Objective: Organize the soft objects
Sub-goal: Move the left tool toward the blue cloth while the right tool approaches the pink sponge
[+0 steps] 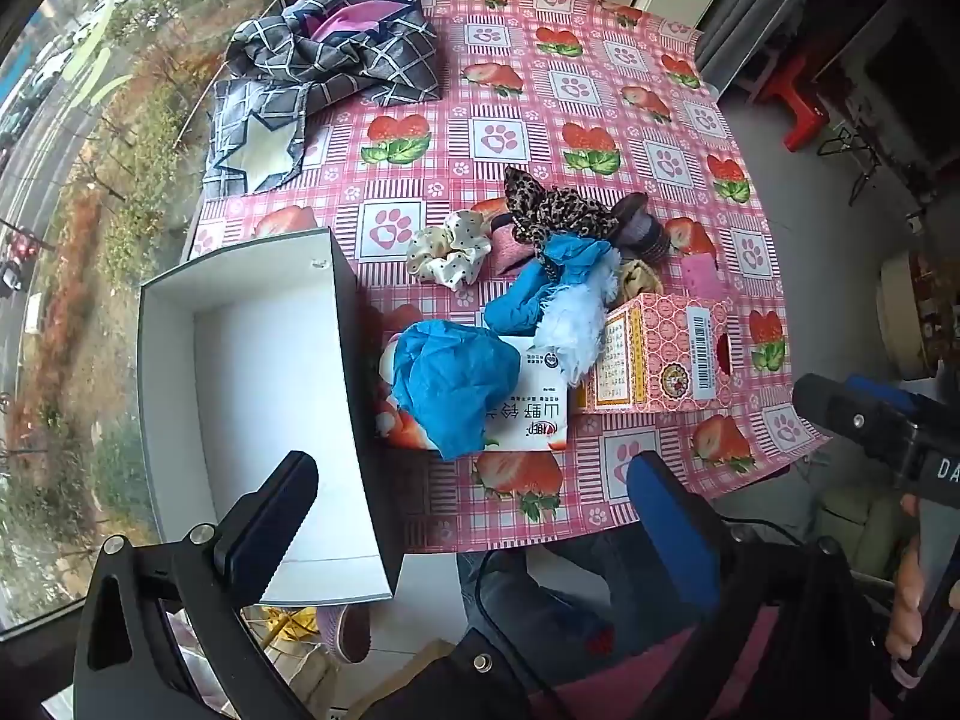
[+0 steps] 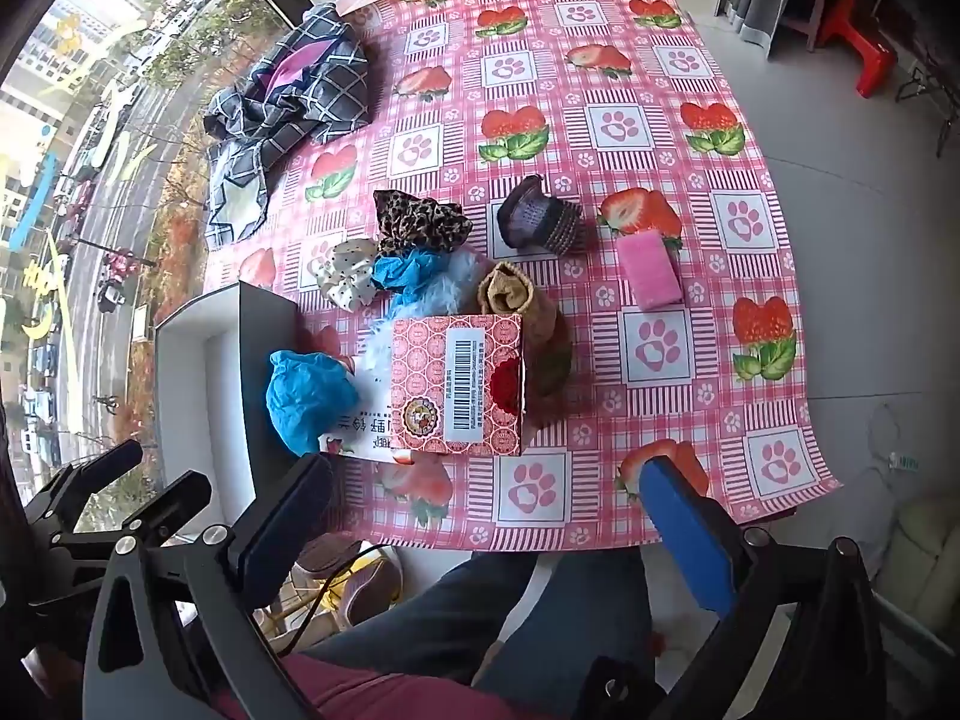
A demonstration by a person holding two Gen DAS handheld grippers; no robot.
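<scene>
Soft things lie in a heap mid-table: a crumpled blue cloth on a white packet, a fluffy light-blue piece, a cream dotted scrunchie, a leopard scrunchie, a dark knitted piece, a tan sock and a pink sponge. An open dark box with white inside stands at the table's left edge. My left gripper is open and empty, hovering at the near table edge beside the box. My right gripper is open and empty before the pink carton.
A checked grey cloth lies bunched at the far left corner by the window. The strawberry tablecloth covers the table. A red stool stands on the floor at the far right. The person's legs are below the near edge.
</scene>
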